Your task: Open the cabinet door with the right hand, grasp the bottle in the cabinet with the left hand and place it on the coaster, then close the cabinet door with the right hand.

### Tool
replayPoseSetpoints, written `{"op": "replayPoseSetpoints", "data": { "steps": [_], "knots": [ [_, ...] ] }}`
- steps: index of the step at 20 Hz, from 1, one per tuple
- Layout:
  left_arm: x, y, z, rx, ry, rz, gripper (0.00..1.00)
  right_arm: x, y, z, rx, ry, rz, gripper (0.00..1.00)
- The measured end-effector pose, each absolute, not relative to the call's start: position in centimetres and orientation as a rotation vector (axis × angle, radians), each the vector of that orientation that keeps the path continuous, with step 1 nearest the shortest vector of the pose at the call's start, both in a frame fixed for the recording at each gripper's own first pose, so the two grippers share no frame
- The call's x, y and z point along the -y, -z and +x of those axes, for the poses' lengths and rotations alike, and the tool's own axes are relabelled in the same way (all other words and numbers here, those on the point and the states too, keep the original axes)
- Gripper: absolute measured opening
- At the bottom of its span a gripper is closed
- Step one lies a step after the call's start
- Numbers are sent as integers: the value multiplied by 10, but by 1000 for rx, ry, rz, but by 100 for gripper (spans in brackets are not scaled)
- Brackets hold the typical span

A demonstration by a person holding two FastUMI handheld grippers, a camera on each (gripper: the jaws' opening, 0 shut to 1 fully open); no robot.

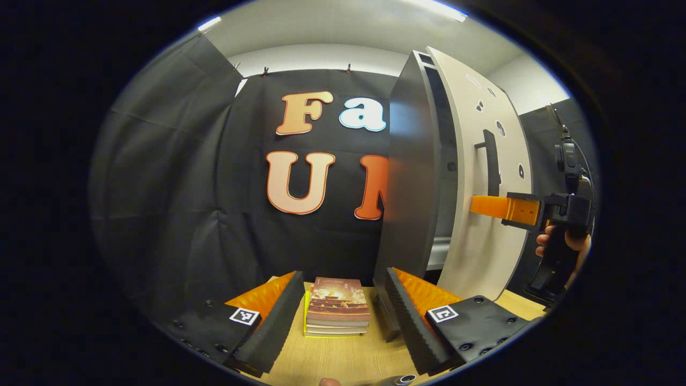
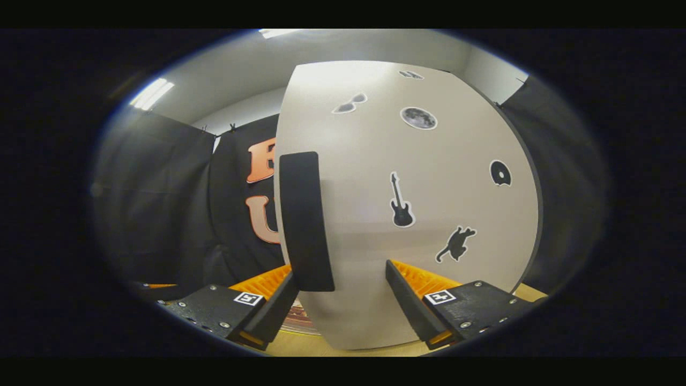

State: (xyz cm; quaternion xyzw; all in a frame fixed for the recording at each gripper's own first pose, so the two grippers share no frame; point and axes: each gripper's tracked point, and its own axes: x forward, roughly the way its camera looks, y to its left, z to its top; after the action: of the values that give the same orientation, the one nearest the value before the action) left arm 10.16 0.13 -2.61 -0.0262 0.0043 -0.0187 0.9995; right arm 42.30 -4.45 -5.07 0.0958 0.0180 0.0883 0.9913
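cabinet door [image 2: 407, 214]: rigid flat panel, pale, sticker-decorated, standing partly ajar on the tabletop [image 1: 343, 359]. likely light, swinging freely on its hinge. best hold: the dark vertical handle [image 2: 304, 222] near its free edge. right tool [image 2: 340, 305]: spread wide, fingers either side of the handle's lower end, not gripping. left tool [image 1: 343, 321]: wide, empty, held back near a stack of books [image 1: 337, 313]. bottle: hidden inside; handling cannot be judged.

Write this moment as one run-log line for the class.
phase: opening door | right gripper: open, at handle | door: ajar | left gripper: open, idle over books | bottle: unseen
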Motion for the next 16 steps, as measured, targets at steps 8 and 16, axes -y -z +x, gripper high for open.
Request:
{"op": "replayPoseSetpoints", "data": {
  "steps": [8,16],
  "knots": [
    [-3,26,97,-16,6,-39,97,46,53,429,-27,-159,154,95],
    [-2,27,102,-22,36,-43,99,51,60,445,-24,-133,134,95]
  ]
}}
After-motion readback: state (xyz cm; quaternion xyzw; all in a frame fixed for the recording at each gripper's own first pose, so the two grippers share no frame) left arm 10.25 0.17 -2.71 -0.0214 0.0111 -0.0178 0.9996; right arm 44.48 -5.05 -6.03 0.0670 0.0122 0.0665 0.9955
